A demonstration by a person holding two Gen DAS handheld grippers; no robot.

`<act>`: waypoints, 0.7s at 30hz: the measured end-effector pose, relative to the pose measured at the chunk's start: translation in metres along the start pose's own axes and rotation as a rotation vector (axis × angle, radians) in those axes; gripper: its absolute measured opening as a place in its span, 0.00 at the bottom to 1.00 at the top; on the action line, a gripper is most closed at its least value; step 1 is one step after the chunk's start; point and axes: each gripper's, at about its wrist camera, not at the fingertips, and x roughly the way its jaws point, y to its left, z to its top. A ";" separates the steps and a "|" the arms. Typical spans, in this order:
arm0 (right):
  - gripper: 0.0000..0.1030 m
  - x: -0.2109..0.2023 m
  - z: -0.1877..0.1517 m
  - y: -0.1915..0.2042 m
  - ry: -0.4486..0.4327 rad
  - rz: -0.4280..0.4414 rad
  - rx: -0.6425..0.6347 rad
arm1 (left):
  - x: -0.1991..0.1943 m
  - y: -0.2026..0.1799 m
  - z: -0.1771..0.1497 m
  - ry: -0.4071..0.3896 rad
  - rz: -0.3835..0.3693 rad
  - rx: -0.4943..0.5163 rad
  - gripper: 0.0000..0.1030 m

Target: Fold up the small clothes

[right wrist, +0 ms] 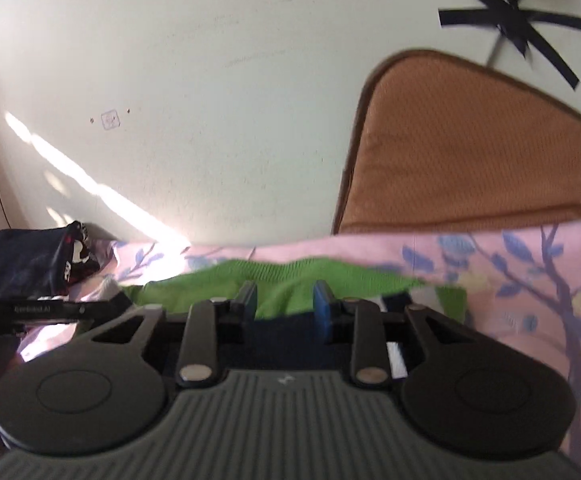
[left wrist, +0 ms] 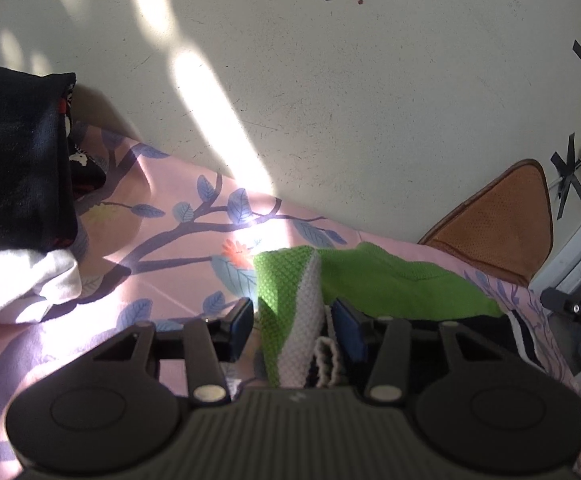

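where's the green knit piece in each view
Left wrist: the green knit piece sits low centre, a fold rising between the left tongs.
Right wrist: a low green band mid-frame, just beyond the fingertips.
Shared landmark: the brown cushion against the wall.

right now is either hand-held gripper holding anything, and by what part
The left hand-held gripper has a bunched green-and-white edge of the green knit garment between its fingers. The right hand-held gripper holds nothing; its fingers stand apart above the garment.
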 end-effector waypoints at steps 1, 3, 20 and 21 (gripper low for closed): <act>0.47 0.008 0.012 0.001 0.013 0.002 -0.022 | 0.000 0.002 0.001 -0.001 0.008 -0.014 0.43; 0.53 0.034 0.029 -0.006 0.069 0.007 -0.057 | 0.002 0.004 0.003 0.003 0.019 -0.030 0.43; 0.14 0.085 0.030 -0.014 0.182 0.034 -0.135 | 0.005 0.007 0.006 -0.042 0.041 -0.013 0.42; 0.14 0.065 0.031 -0.010 0.148 0.051 -0.148 | 0.000 0.008 0.007 -0.071 0.033 -0.017 0.42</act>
